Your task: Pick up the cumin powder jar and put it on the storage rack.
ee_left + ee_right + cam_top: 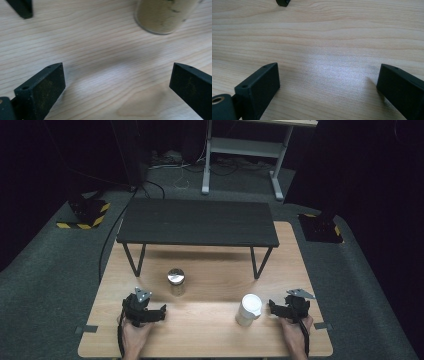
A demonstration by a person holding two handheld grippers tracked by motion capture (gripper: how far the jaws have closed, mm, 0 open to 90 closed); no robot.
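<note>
White cup (248, 309) just beside right gripper (274, 307)

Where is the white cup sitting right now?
In the high view the white cup stands on the wooden table, just left of the right gripper.

jaws: spread wide, nothing between
jar (165, 15): upper right, standing on table (100, 50)
shelf leg (22, 7): upper left

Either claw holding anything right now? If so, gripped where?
Nothing held. Left claw and right claw both stand open over bare table.
</note>
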